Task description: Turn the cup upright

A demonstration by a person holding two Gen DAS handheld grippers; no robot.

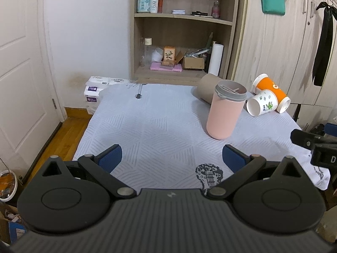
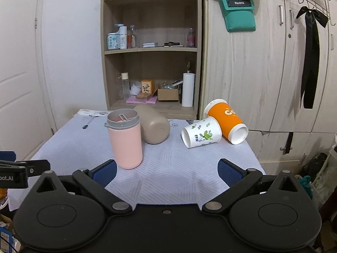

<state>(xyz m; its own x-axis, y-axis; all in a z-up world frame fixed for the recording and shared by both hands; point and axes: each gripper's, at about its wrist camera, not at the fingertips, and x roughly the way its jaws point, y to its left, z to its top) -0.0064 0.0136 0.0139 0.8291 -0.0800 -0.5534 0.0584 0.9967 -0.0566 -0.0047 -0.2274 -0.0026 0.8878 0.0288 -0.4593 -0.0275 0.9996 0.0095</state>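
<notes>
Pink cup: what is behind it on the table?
Behind the pink cup a beige cup lies on its side, its base toward the right camera. Its mouth is turned away and partly covered by the pink cup, so its inside cannot be seen.

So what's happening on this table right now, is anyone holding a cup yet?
Not yet. Both the left gripper and the right gripper hang open over the near edge of the table, holding nothing. The pink cup stands upright. The tan cup, the white floral paper cup and the orange paper cup lie on their sides at the far end.
</notes>
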